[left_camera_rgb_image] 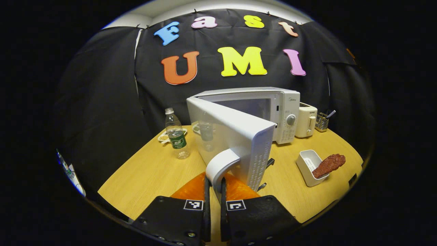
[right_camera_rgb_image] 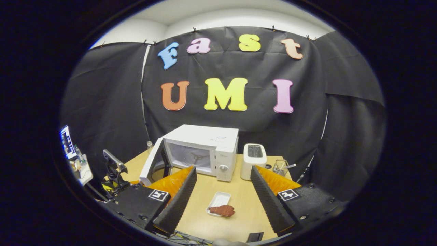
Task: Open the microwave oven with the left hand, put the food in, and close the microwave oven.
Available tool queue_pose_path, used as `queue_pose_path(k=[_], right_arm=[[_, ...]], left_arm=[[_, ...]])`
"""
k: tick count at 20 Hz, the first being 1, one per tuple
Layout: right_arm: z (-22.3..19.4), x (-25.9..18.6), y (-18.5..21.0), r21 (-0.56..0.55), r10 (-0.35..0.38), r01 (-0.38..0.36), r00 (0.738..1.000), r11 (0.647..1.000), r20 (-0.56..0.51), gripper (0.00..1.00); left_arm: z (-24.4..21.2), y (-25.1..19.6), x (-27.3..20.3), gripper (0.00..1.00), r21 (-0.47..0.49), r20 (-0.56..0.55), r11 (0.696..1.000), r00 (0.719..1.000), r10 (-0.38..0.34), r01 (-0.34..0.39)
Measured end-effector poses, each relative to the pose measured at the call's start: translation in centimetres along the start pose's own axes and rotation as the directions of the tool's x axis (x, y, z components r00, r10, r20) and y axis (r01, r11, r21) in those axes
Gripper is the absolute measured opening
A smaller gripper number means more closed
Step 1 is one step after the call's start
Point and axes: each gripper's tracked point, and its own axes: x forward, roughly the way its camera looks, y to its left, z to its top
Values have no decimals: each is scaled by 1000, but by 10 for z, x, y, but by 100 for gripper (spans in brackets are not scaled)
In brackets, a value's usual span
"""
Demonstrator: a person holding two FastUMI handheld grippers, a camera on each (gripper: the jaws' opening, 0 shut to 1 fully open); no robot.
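Microwave door point(left_camera_rgb_image: 235, 136) stands swung open ahead of your left gripper point(left_camera_rgb_image: 214, 191), whose fingers pinch its white handle point(left_camera_rgb_image: 220, 164). Your right gripper point(right_camera_rgb_image: 222, 198) is spread wide, empty, the food point(right_camera_rgb_image: 222, 210) on its white tray point(right_camera_rgb_image: 218, 200) lying between its fingers.

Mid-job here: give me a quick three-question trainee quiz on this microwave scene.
1. True or false: the microwave door is open.
2. What does the left hand-held gripper clamp? A) door handle B) water bottle C) toaster
3. Fill in: the reddish-brown food rests partly on a white ____, below the right hand-held gripper, whose fingers stand apart.

Key: 1 true; 2 A; 3 tray.
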Motion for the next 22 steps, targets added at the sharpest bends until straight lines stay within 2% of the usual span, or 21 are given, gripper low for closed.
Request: queue_pose_path(k=[2,3,4,5,6,7,8,10,11,12,13,14,15,16,17,18,19,20,22], right_arm=[[-5,-2,10,4,7,-7,1000,1000,-8,100],[-6,-3,15,6,8,-8,1000,1000,-10,92],[-7,-5,19,5,8,-8,1000,1000,-11,100],[-8,-7,24,4,6,-6,1000,1000,-10,100],[-9,-9,26,4,3,-3,1000,1000,-9,92],[-10,-11,30,5,5,-5,1000,1000,-8,92],[-11,-13,35,6,9,-9,1000,1000,-9,92],[-12,-17,39,9,0,0,1000,1000,-5,92],[-13,-18,42,12,-3,3,1000,1000,-6,92],[-14,-20,43,17,-7,7,1000,1000,-6,92],[-16,-20,46,19,-8,8,1000,1000,-6,92],[-17,-21,48,17,-14,14,1000,1000,-6,92],[-18,-22,50,15,-17,17,1000,1000,-6,100],[-19,-22,50,14,-20,20,1000,1000,-8,100],[-23,-22,52,15,-21,21,1000,1000,-12,92],[-26,-22,53,16,-22,23,1000,1000,-17,100],[-28,-22,55,16,-23,23,1000,1000,-22,100],[-31,-22,56,16,-23,23,999,1000,-24,92],[-35,-21,59,16,-15,16,999,1000,-31,92]], left_arm=[[-4,13,-3,10,-17,-10,1000,1000,-9,9],[-5,17,-4,10,-25,-13,1000,1000,-18,18],[-7,20,-5,10,-32,-16,999,999,-31,30],[-7,24,-5,10,-37,-19,998,999,-45,44],[-8,31,-7,10,-49,-19,998,998,-52,51],[-8,35,-5,13,-65,-24,996,998,-64,62],[-9,39,-7,21,-72,-20,995,997,-77,75],[-11,50,-8,31,-59,-13,996,997,-70,69],[-11,57,-7,38,-56,-15,996,998,-65,64],[-11,65,-6,59,-54,-18,997,998,-58,57],[-10,68,-9,84,-59,-22,996,997,-71,70],[-13,71,-10,97,-56,-30,996,997,-70,68],[-11,74,-12,96,-42,-23,997,998,-62,61],[-13,78,-10,95,-35,-23,998,998,-57,56],[-14,83,-11,89,-42,-25,998,998,-56,55],[-15,86,-12,96,-58,-30,997,998,-57,55],[-16,89,-14,96,-69,-34,996,998,-61,58],[-17,91,-17,96,-73,-33,995,997,-64,61],[-17,101,-21,96,-60,-27,997,998,-55,53]])
